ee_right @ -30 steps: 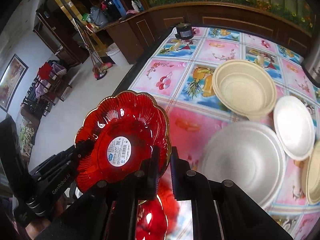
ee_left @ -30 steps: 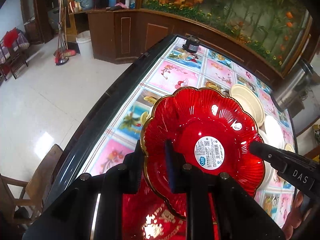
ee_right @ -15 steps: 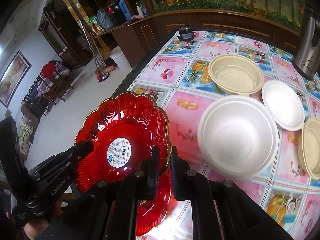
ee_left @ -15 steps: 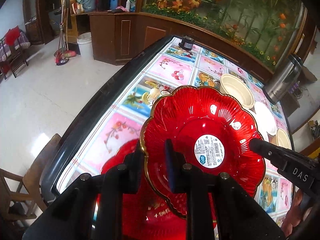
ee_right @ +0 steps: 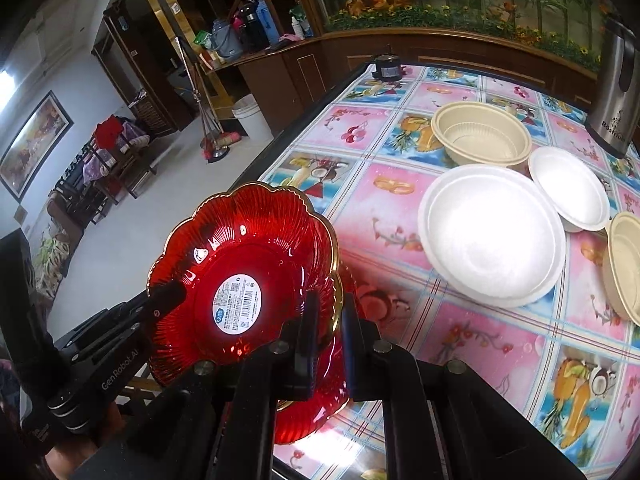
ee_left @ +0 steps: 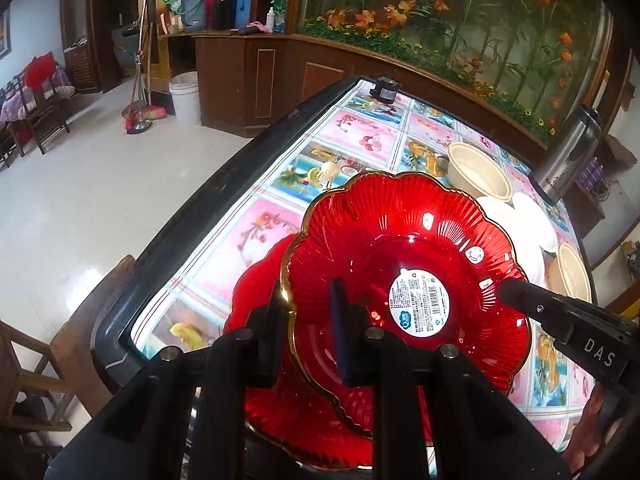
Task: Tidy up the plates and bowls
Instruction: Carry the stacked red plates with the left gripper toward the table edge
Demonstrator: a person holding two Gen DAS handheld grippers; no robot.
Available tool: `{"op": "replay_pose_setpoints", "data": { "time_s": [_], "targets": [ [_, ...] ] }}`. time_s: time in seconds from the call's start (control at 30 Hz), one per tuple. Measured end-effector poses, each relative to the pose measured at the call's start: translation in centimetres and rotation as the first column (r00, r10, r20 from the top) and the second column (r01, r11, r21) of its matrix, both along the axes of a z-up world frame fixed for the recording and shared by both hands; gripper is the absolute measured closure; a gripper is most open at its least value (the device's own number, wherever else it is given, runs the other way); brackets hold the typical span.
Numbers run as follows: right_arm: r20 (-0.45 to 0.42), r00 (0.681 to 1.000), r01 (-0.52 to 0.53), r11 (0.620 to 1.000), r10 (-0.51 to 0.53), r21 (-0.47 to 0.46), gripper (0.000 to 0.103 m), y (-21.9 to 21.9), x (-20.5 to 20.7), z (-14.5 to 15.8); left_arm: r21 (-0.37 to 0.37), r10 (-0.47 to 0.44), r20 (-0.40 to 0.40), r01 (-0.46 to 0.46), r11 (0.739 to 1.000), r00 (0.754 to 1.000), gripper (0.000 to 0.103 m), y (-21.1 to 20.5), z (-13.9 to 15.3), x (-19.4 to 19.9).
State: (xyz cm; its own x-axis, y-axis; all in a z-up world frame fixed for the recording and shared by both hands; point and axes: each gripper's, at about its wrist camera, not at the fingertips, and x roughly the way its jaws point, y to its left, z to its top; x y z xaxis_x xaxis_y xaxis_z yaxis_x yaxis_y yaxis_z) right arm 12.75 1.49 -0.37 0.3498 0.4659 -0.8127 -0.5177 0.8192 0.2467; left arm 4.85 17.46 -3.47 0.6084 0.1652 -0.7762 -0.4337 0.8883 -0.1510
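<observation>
A red scalloped glass plate (ee_left: 404, 248) with a gold rim and a white label is held in the air, tilted. My left gripper (ee_left: 308, 312) is shut on its near rim, and my right gripper (ee_right: 328, 320) is shut on the opposite rim of the same plate (ee_right: 248, 264). A second red plate (ee_left: 272, 400) lies on the table corner beneath it, also in the right wrist view (ee_right: 316, 408). A large white foam plate (ee_right: 492, 232), a smaller white plate (ee_right: 568, 188) and a beige bowl (ee_right: 480, 136) sit further along the table.
The table (ee_right: 400, 184) has a fruit-print cloth and a dark edge (ee_left: 208, 188). Another beige bowl (ee_right: 624, 264) is at the right edge. A steel kettle (ee_right: 616, 80) and a small black object (ee_right: 388, 68) stand at the far end. A wooden chair (ee_left: 48, 360) stands by the corner.
Both grippers have drawn back and lifted with the red plate; more of the table and the second red plate beneath have come into view.
</observation>
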Motion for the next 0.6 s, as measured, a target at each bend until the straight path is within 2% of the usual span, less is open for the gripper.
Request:
{"op": "replay_pose_setpoints", "data": {
  "time_s": [0.6],
  "targets": [
    [-0.020, 1.000, -0.016, 1.000, 0.016, -0.007, 0.093, 0.1, -1.9, -2.5, 0.016, 0.025, -0.022, -0.024, 1.000, 0.999, 0.085, -0.2, -2.3, -1.2]
  ]
}}
